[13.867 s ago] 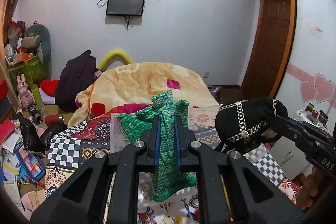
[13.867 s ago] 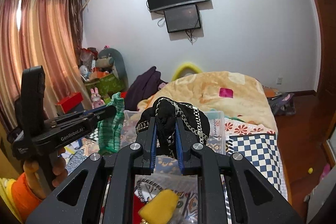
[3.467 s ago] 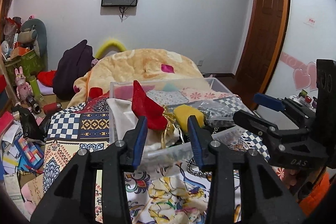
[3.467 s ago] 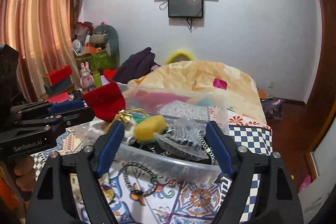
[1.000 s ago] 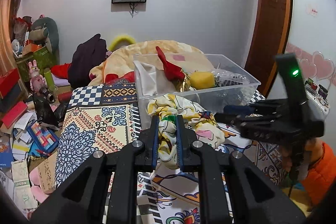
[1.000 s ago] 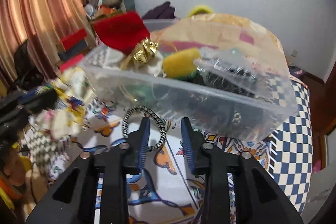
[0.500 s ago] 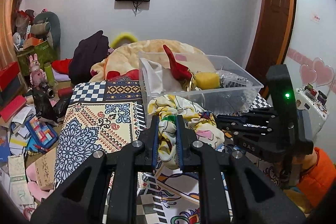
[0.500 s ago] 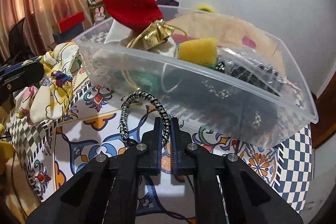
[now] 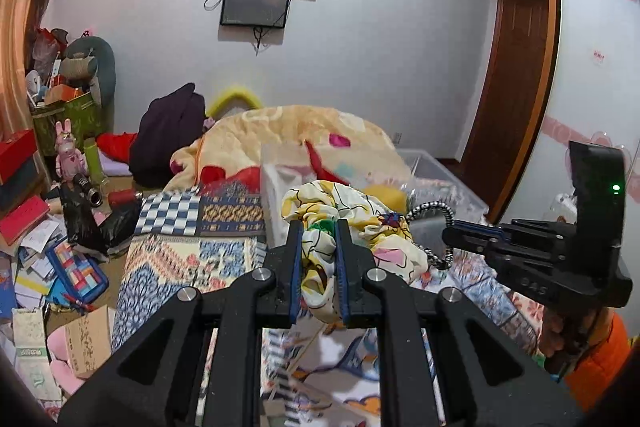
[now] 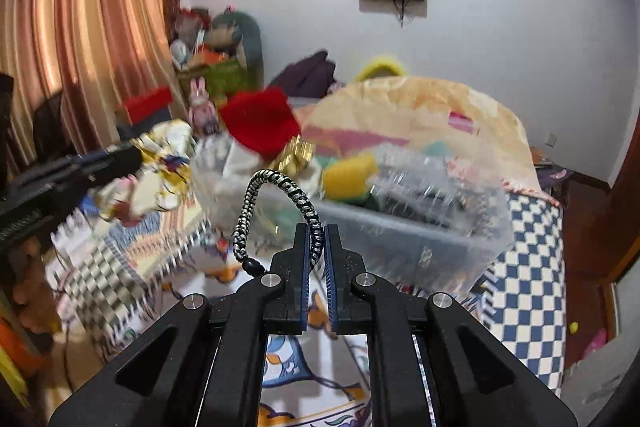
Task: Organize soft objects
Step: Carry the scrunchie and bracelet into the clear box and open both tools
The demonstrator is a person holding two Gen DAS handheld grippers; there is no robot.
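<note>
My left gripper (image 9: pixel 318 227) is shut on a yellow floral scrunchie (image 9: pixel 352 227) and holds it up above the patterned bedspread. It also shows in the right wrist view (image 10: pixel 160 167), at the left. My right gripper (image 10: pixel 317 231) is shut on a black-and-white braided hair band (image 10: pixel 280 199), lifted clear of the bed; the band shows in the left wrist view (image 9: pixel 430 211) too. Behind both stands a clear plastic bin (image 10: pixel 420 239) holding a red cloth (image 10: pixel 260 125), a yellow sponge-like piece (image 10: pixel 350 177) and dark items.
The bed carries a patterned spread (image 9: pixel 192 259) and an orange blanket (image 9: pixel 288 131). Clutter of boxes, books and toys covers the floor (image 9: pixel 52 251) at the left. A wooden door (image 9: pixel 516 87) and a wardrobe stand at the right. Curtains (image 10: pixel 80 27) hang at the left.
Both grippers have risen. The right one has lifted the braided band off the bedspread, up in front of the bin. The left still holds the scrunchie.
</note>
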